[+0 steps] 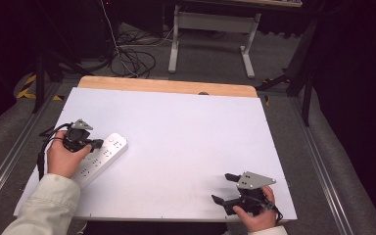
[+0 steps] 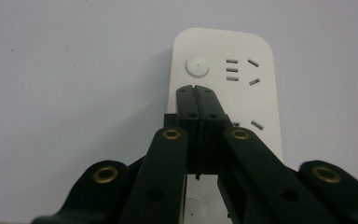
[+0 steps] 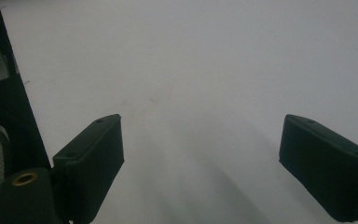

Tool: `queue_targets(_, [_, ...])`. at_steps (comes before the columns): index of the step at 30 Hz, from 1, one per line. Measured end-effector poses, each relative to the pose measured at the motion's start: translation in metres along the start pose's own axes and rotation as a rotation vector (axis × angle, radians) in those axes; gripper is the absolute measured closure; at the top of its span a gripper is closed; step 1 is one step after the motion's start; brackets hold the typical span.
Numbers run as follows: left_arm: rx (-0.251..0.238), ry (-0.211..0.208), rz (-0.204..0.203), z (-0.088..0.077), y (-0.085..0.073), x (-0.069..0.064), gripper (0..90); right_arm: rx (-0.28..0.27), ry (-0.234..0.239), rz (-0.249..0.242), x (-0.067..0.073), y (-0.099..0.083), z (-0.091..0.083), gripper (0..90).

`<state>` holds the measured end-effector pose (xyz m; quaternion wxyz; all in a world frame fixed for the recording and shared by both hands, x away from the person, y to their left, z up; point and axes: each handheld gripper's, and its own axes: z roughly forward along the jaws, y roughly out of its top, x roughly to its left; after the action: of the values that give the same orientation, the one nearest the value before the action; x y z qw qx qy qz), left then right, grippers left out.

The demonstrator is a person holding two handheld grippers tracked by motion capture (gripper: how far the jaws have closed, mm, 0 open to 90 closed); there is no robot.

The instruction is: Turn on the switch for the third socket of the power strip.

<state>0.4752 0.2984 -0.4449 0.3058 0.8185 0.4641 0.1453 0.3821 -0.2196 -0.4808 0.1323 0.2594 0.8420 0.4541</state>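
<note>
White power strip (image 1: 100, 157) lies at the table's (image 1: 186, 127) left under the left gripper's (image 2: 197, 93) pressed-together jaws; right gripper (image 1: 223, 188) spread, near right.

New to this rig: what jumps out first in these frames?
The white power strip lying at an angle near the table's left edge, with the left gripper over it, jaws shut, just short of its round button. The right gripper sits at the near right corner, jaws wide open over bare table.

Power strip (image 2: 223, 70): smooth white plastic, slight sheen; table (image 1: 186, 132): matt white top w/ bare wood edge; tongs matt black.
</note>
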Motion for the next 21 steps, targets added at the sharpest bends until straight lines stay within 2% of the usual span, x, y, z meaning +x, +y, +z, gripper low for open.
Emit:
queue_targets(5, [0.014, 0.004, 0.013, 0.0021, 0.0, -0.0014, 90.0, 0.001, 0.0, -0.001, 0.0, 0.0, 0.0, 14.0])
queue_targets(9, [0.014, 0.003, 0.01, 0.0027, -0.0004, -0.0017, 90.0, 0.0, 0.001, 0.0, -0.0002, -0.0002, 0.0, 14.0])
queue_targets(21, [0.015, 0.015, 0.042, 0.0033, -0.0011, -0.0038, 90.0, -0.004, 0.004, -0.001, 0.0004, 0.0, -0.0006, 14.0])
